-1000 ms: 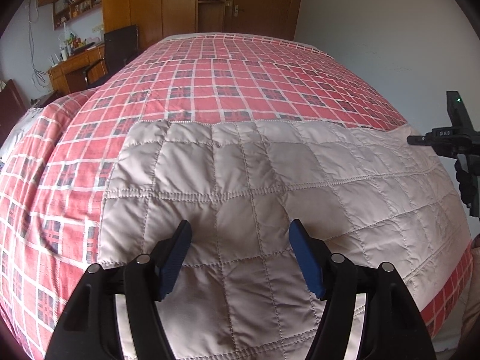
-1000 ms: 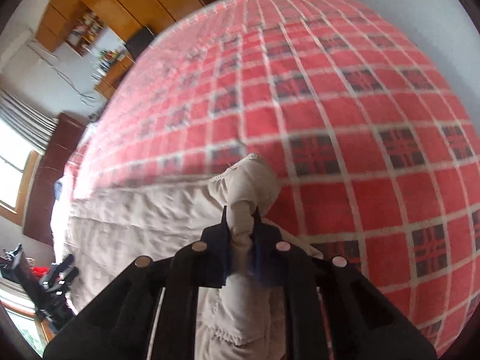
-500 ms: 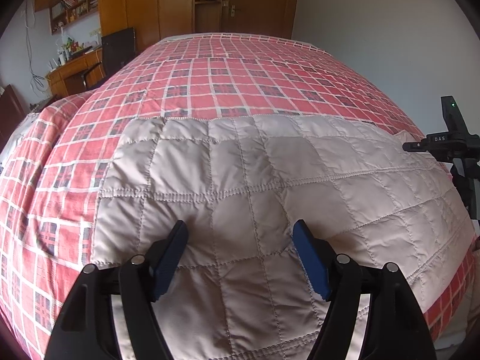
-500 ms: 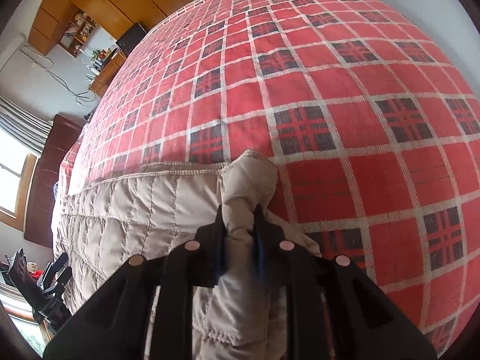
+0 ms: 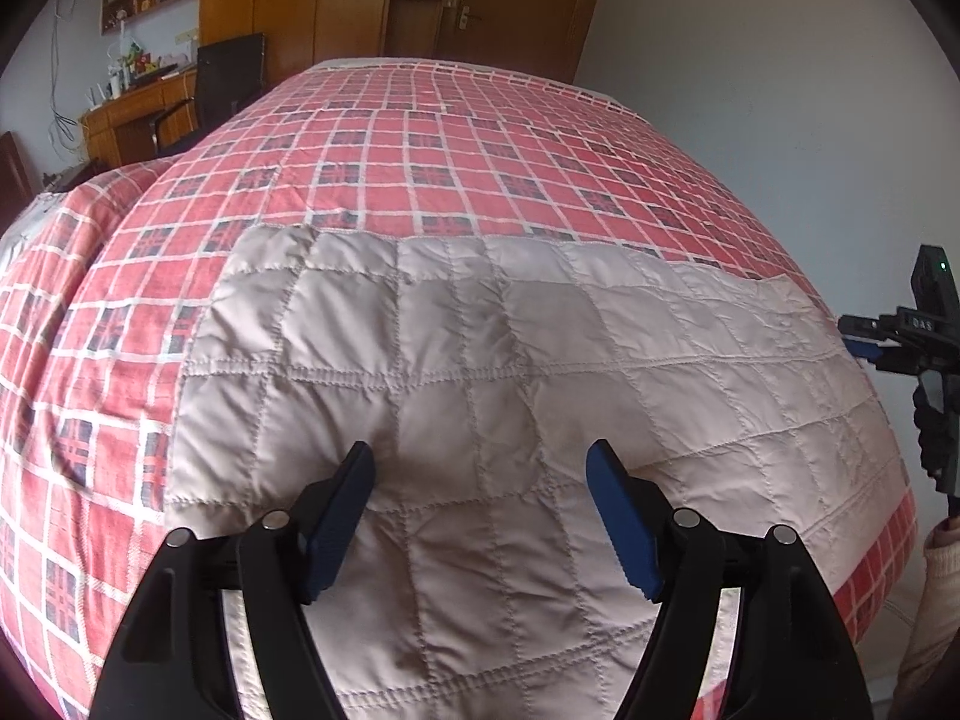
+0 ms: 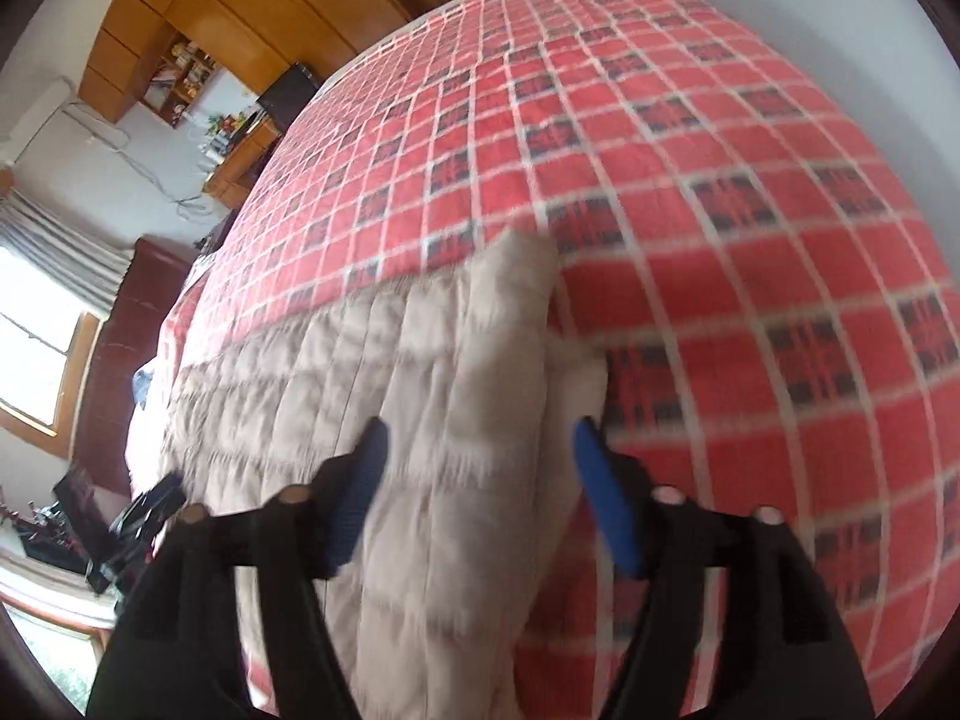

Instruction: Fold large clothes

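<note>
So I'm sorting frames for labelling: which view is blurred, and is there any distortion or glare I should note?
Left wrist view: sharp, stitching on the beige quilted garment is crisp; fisheye bulges the red plaid bedspread into a dome. Right wrist view: motion-blurred throughout, smearing the right gripper and the garment's corner; the window at left is blown out white.

My right gripper (image 6: 477, 456) has let go: a second ago its fingers (image 6: 597, 483) were clamped on the bunched corner of the beige quilted garment (image 5: 510, 372), and now they stand wide apart with that corner lying loose between them on the red plaid bedspread (image 6: 690, 180). The corner has dropped and flattened out. In my left wrist view the garment's far right edge now lies lower and smoother
</note>
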`<move>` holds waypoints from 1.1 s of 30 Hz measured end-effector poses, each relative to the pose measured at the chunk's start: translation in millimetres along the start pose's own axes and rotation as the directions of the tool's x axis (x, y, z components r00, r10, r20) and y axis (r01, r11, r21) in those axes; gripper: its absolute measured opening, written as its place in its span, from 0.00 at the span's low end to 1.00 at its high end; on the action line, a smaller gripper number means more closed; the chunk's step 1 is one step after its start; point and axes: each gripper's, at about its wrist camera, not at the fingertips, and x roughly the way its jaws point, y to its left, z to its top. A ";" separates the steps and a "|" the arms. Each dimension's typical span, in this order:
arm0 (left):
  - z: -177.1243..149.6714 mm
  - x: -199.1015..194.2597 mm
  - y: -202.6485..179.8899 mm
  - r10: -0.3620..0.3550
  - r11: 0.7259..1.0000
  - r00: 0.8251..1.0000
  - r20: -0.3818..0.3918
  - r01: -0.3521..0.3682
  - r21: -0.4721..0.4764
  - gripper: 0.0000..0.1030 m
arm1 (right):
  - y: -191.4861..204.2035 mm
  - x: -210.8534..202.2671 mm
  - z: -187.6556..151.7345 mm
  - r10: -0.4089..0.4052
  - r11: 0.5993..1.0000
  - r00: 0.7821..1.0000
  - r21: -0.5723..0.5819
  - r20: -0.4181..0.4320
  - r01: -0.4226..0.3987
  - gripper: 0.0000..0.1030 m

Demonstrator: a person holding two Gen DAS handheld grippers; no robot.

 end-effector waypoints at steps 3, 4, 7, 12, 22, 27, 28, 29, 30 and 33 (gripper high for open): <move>-1.4 -1.9 -7.9 -0.019 1.000 1.000 -0.004 0.019 0.012 0.71 | -1.1 -4.3 -23.1 0.020 1.000 0.999 0.001 -0.046 -0.019 0.67; -1.4 -2.0 -10.4 -0.023 1.000 1.000 -0.007 0.023 0.016 0.71 | -3.8 -4.6 -30.3 0.020 1.000 0.998 0.006 -0.061 -0.020 0.69; -2.6 -2.5 -17.9 -0.035 0.999 0.999 -0.013 0.036 0.030 0.71 | -9.9 -4.0 -54.3 0.026 0.999 0.995 0.021 -0.098 -0.024 0.70; -5.5 0.5 -23.9 -0.032 0.998 0.999 -0.025 0.033 0.049 0.71 | -16.8 -0.6 -79.7 0.108 0.993 0.988 0.058 -0.113 -0.102 0.69; -7.2 7.8 -20.6 -0.036 0.999 0.998 -0.044 0.037 0.039 0.72 | -8.0 10.3 -86.6 0.247 0.967 0.963 0.090 -0.108 -0.238 0.21; -1.4 -1.9 -21.1 -0.068 0.997 0.997 -0.028 0.068 0.031 0.72 | 17.2 -37.7 -81.4 0.249 0.968 0.968 0.043 0.002 -0.249 0.14; -2.2 -4.1 -22.9 -0.068 0.997 0.997 -0.022 0.068 0.040 0.72 | 20.6 -44.6 -81.5 0.227 0.973 0.974 0.024 0.014 -0.228 0.14; -4.0 -5.3 -25.0 -0.064 0.996 0.998 -0.019 0.065 0.053 0.72 | 21.7 -49.2 -82.1 0.203 0.979 0.979 0.021 0.026 -0.204 0.14; -6.1 -4.5 -26.7 -0.063 0.996 0.998 -0.024 0.065 0.065 0.72 | 20.4 -50.7 -83.4 0.176 0.984 0.984 0.029 0.028 -0.177 0.14; -12.9 5.1 -26.8 -0.068 0.995 0.997 -0.048 0.071 0.074 0.72 | 8.0 -30.0 -86.8 0.126 0.988 0.992 0.091 -0.028 -0.123 0.14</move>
